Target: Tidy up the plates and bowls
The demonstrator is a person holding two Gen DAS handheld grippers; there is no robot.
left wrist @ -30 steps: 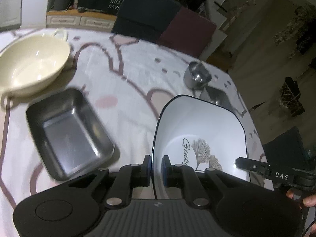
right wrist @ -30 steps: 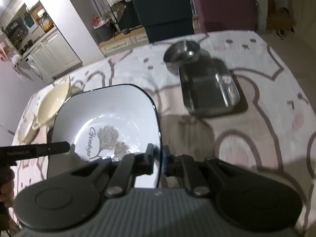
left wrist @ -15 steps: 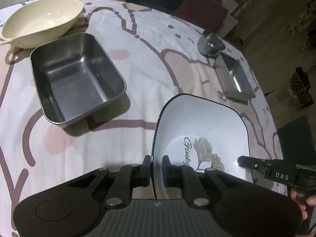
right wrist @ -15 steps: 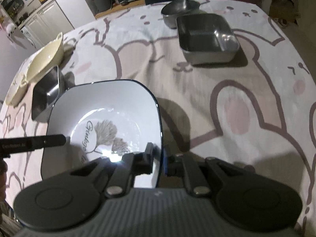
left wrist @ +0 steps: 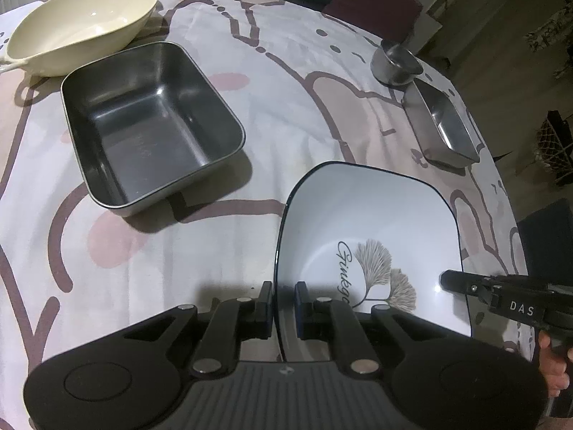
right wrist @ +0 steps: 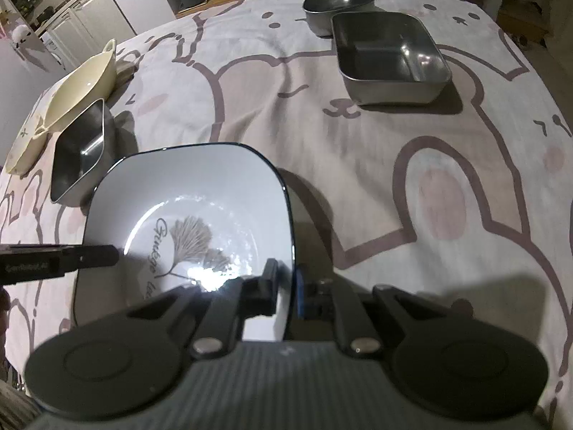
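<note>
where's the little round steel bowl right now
In the right wrist view the round steel bowl sits at the table's far edge, touching the back of the smaller steel tray; the left wrist view shows it far right.

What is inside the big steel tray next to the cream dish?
Nothing: the steel tray shows a bare bottom and walls. The cream dish touches its far rim; the cloth under the tray is hidden.

- Dim room, with light falling from overhead.
- White plate (right wrist: pixel 200 211) carries a bright glare spot (near its printed leaf).
- Metal tray (left wrist: pixel 150 122) casts a soft dark shadow on the tablecloth (left wrist: pixel 304 82).
- Fisheye bending curves the edges; corners go black.
</note>
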